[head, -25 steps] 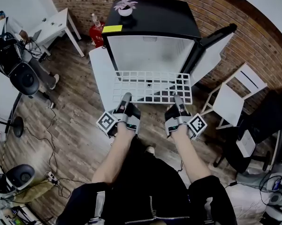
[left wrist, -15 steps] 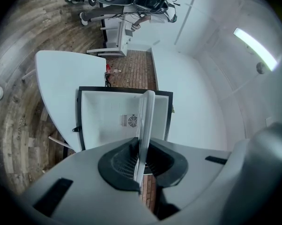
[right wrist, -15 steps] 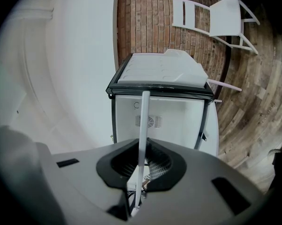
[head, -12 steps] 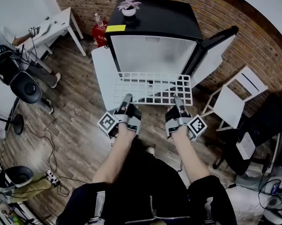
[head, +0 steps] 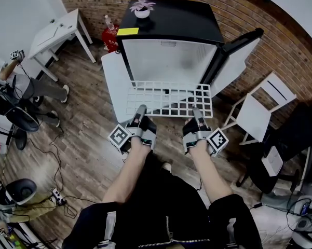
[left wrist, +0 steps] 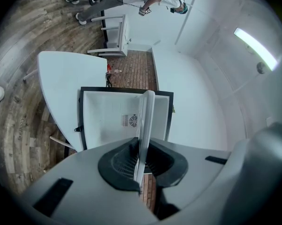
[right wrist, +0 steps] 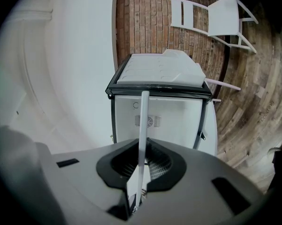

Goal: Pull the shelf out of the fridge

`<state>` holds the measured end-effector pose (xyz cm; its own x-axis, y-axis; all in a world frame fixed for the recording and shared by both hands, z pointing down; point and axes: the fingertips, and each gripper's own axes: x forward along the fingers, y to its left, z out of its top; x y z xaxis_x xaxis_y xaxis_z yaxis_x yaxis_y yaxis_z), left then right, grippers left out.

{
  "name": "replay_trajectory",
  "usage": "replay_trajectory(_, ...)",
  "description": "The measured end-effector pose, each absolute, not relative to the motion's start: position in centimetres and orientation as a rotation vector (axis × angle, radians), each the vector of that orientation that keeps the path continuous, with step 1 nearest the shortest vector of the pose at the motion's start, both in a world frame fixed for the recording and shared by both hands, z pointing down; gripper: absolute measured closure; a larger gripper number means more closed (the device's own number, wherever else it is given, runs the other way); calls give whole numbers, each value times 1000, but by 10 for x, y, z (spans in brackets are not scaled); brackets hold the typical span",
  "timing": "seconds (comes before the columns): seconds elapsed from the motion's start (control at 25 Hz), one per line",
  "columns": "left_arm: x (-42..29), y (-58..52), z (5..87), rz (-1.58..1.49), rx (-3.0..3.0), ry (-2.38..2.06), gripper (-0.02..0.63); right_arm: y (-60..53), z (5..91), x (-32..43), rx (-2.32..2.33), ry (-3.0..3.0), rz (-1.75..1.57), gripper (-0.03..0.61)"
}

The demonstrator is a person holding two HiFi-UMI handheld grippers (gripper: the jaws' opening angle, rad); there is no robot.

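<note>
A white wire shelf (head: 168,98) hangs level in front of the open black mini fridge (head: 168,22), clear of its white inside (head: 166,61). My left gripper (head: 140,109) is shut on the shelf's near edge at the left, and my right gripper (head: 196,110) is shut on that edge at the right. In the left gripper view the shelf (left wrist: 144,121) runs edge-on between the dark pads of the left gripper (left wrist: 138,165). In the right gripper view the shelf (right wrist: 142,130) is likewise pinched edge-on in the right gripper (right wrist: 140,172).
The fridge door (head: 233,58) stands open to the right. A white table (head: 110,84) sits left of the fridge, a white chair (head: 259,108) at the right. A small potted plant (head: 141,8) rests on the fridge top. A person (head: 21,84) sits far left near a desk (head: 57,30).
The shelf and both grippers have held nearly still. The person at the far left has shifted lower in the view.
</note>
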<state>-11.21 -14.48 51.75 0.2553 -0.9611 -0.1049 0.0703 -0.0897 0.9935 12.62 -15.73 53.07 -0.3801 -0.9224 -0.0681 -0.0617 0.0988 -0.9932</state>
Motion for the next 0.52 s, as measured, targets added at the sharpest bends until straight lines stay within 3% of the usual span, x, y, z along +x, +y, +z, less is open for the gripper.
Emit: replay_trajectory(0.52, -114, -144, 517, -1115, 1354, -927, 575, -155, 530, 124, -981, 1583, -1393, 549)
